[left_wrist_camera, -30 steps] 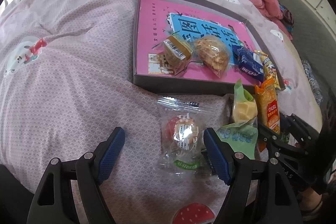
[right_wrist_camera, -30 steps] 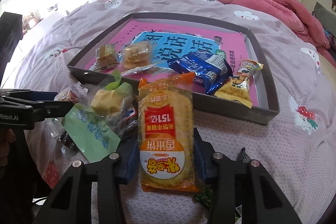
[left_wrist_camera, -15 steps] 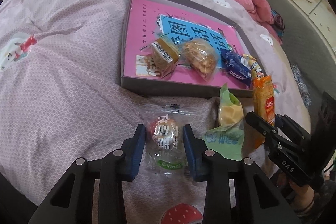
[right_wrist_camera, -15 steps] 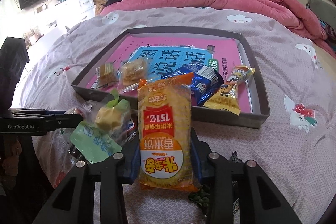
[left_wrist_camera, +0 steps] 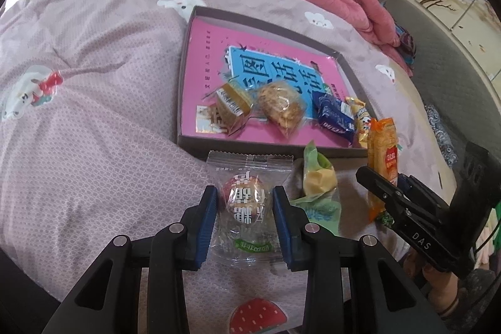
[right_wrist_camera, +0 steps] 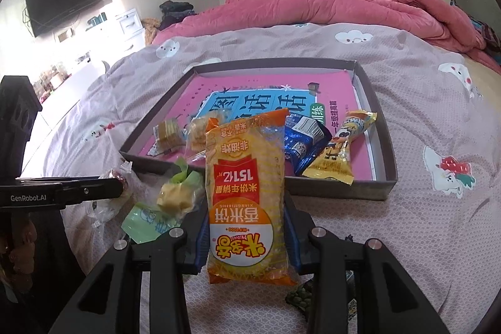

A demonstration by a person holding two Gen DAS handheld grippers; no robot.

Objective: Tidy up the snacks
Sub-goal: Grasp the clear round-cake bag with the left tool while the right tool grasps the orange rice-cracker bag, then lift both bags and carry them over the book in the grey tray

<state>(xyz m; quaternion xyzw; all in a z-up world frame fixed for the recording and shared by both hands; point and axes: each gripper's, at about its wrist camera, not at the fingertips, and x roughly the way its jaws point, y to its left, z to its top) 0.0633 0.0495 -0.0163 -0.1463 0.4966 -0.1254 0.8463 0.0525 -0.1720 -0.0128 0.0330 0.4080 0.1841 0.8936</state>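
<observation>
Left wrist view: left gripper (left_wrist_camera: 245, 210), blue pads clamped on a clear-wrapped round candy (left_wrist_camera: 245, 202) lying on the bedspread (left_wrist_camera: 94, 115). Ahead of the fingertips, shallow grey box (left_wrist_camera: 269, 144) holding four wrapped snacks. Right of the fingers, green-wrapped yellow snack (left_wrist_camera: 317, 180).

Right wrist view: right gripper (right_wrist_camera: 245, 235), fingers closed against both sides of an upright orange rice-cracker packet (right_wrist_camera: 247, 196). Beyond the fingertips, the grey box; blue packet (right_wrist_camera: 302, 143) and yellow packet (right_wrist_camera: 341, 149) inside.
</observation>
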